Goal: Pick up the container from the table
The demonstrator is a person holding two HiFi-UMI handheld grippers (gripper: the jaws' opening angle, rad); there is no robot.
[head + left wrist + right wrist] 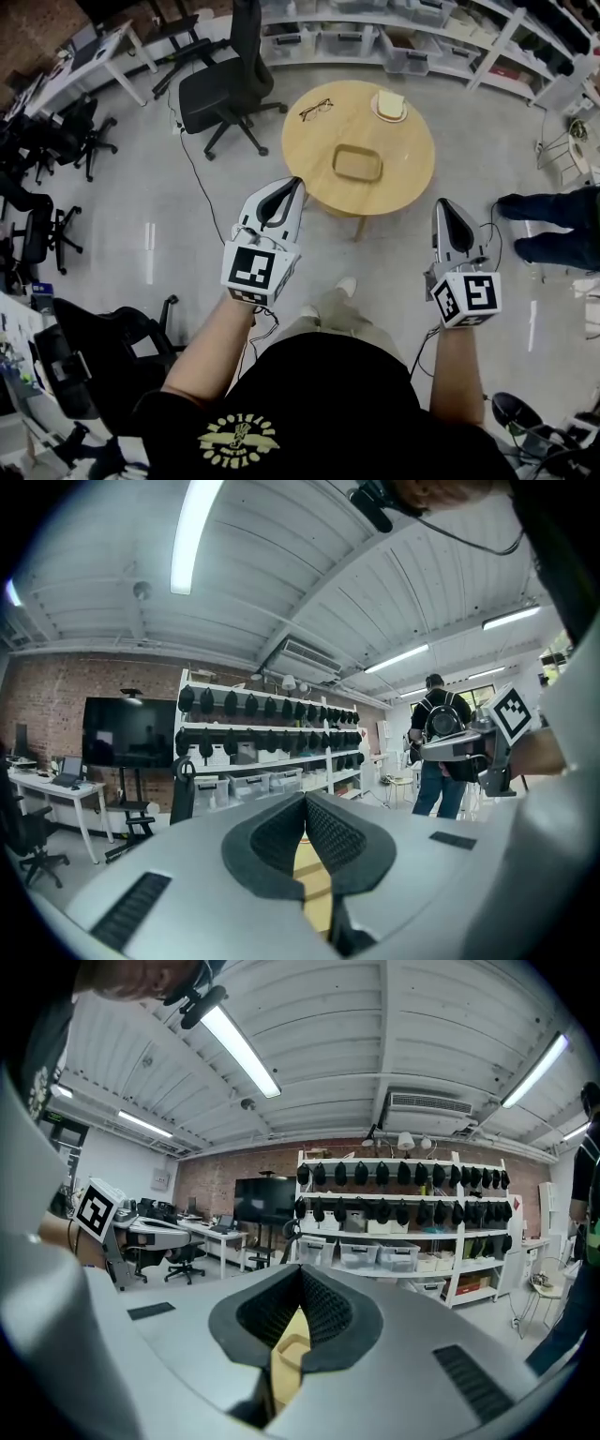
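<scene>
The container is a shallow tan rectangular tray in the middle of a round wooden table. Both grippers hang short of the table's near edge and touch nothing. My left gripper points at the table's near left rim, its jaws shut and empty. My right gripper is off the table's near right side, also shut and empty. In the left gripper view the shut gripper shows only a sliver of tabletop below it. In the right gripper view the container peeks out beneath the shut gripper.
Eyeglasses and a white dish with a pale block lie at the table's far side. A black office chair stands to the table's left. Shelves with bins line the back. A person's legs stand to the right.
</scene>
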